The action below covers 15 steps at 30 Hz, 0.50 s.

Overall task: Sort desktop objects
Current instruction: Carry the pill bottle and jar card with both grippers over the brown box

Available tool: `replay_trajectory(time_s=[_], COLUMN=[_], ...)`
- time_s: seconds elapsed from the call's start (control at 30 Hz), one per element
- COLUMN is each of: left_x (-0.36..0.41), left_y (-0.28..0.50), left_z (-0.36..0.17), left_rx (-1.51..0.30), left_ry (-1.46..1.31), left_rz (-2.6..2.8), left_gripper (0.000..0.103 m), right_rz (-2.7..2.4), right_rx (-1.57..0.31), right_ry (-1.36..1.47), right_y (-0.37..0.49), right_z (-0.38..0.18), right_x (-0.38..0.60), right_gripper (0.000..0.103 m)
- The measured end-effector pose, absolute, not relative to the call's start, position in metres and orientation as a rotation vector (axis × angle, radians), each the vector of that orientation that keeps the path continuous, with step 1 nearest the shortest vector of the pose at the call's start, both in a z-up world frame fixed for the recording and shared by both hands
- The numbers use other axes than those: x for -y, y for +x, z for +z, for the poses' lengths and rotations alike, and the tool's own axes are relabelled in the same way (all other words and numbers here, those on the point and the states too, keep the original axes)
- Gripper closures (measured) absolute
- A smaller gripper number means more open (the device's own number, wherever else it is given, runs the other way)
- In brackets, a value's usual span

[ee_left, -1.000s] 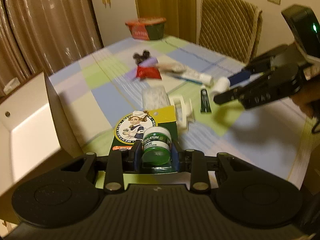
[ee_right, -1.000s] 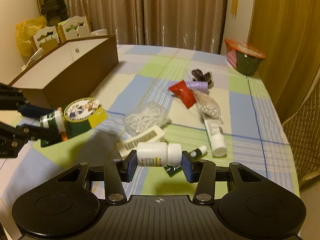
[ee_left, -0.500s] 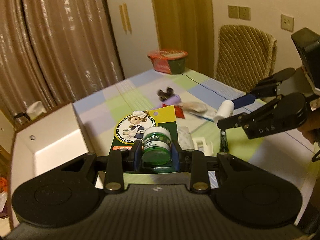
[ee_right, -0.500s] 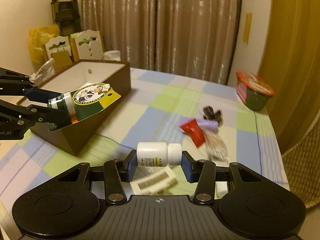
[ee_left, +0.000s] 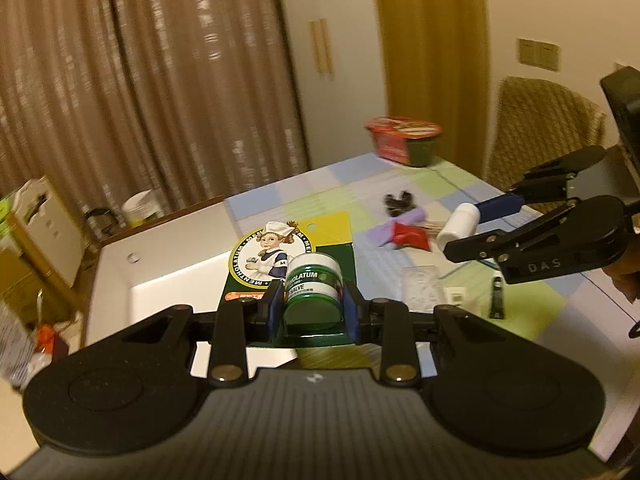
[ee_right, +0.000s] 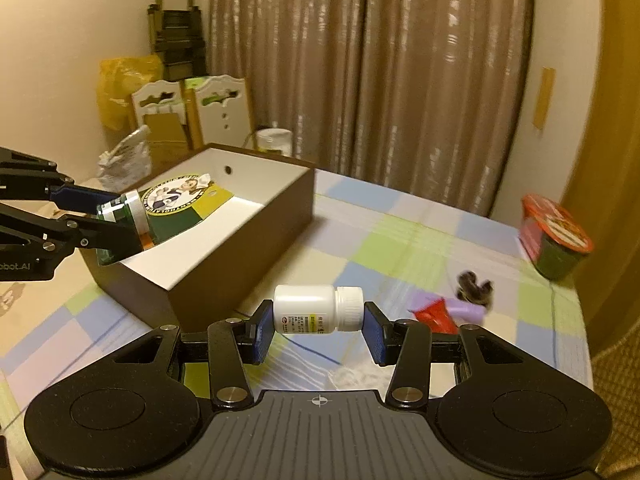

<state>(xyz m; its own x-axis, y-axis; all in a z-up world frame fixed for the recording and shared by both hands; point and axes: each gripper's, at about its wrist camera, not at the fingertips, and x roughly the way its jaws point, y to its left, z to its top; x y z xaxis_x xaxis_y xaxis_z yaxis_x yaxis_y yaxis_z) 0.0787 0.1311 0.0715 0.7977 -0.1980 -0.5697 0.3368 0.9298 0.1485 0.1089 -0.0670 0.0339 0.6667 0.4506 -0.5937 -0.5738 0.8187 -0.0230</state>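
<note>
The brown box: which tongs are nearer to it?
Left. The left tongs hold the salve pack over the brown box; the right tongs hang beside it.

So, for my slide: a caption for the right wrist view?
Right gripper holds a white pill bottle sideways; left gripper carries packaged salve over the open box.

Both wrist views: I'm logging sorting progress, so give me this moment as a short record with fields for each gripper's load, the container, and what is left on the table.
left gripper: shut on the green salve jar on its card, held over the box
right gripper: shut on the white pill bottle, held sideways above the table
box: brown outside, white inside, open top; no loose item visible inside
left on tablecloth: red packet, purple tube, dark clip, clear bag, small black tube
far edge: red-lidded bowl
</note>
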Motion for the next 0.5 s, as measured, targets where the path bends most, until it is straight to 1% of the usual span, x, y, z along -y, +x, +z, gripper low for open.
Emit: replay_trajectory(time_s=[0.5], left_x=[-0.201], left_y=[0.051], left_z=[0.076], left_rx=[-0.652], left_ry=[0.147], left_rz=[-0.054], left_gripper=[0.076], right_rz=[0.772], right_rx=[-0.636], right_ry=[-0.215], right_y=[0.116], right_z=[0.033], right_x=[-0.007], right_gripper=[0.057])
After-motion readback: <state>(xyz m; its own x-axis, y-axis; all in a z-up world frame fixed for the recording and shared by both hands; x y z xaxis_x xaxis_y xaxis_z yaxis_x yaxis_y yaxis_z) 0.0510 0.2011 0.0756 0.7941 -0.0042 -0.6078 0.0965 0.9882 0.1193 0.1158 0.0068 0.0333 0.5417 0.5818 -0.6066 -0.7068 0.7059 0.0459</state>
